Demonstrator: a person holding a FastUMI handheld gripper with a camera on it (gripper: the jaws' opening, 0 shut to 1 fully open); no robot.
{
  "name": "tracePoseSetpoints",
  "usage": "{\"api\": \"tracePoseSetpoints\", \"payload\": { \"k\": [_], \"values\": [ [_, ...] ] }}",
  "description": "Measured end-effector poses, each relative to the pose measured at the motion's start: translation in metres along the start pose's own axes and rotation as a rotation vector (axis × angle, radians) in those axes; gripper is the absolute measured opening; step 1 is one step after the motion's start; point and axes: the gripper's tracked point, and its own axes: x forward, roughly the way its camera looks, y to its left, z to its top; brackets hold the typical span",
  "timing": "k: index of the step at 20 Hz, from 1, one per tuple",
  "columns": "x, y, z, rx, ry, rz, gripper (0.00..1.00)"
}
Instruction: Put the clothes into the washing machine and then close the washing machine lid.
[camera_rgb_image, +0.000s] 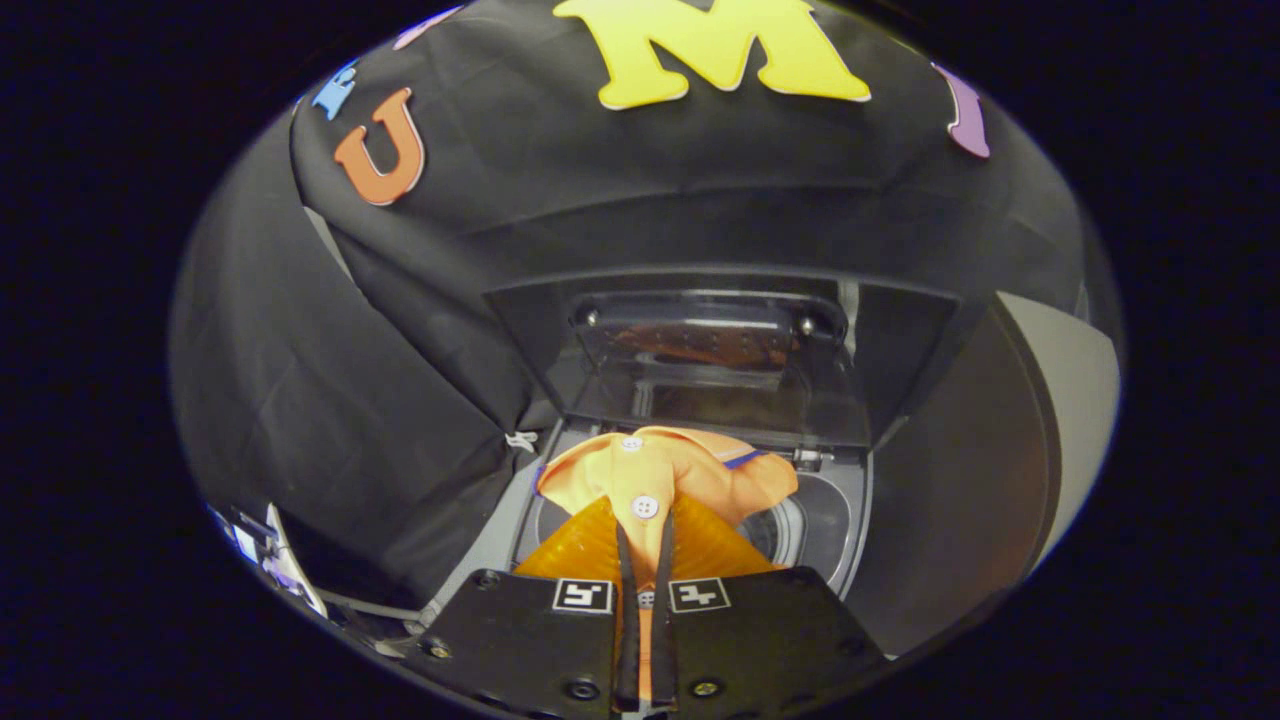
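An orange shirt (665, 470) with white buttons hangs from my gripper (646, 540), whose fingers are shut on its button placket. The shirt's collar spreads out just ahead of the fingertips, above the round opening of the washing machine (815, 525). The machine's drum shows below and to the right of the cloth. Beyond the shirt, the dark see-through lid (700, 350) stands raised and upright, with two screws at its upper corners. I cannot tell whether the shirt's lower part touches the drum.
Black booth cloth (400, 380) hangs close on the left of the machine and behind the lid. A dark panel and a pale grey wall (1070, 400) rise on the right. Some cables and small objects (290, 570) lie low on the left.
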Motion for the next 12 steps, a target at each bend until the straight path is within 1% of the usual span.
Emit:
{"api": "tracePoseSetpoints", "payload": {
  "k": [5,12],
  "values": [
    [0.036,-0.018,-0.026,0.03,0.067,-0.041,0.08],
    [0.066,-0.03,-0.048,0.032,0.126,-0.085,0.07]
  ]
}}
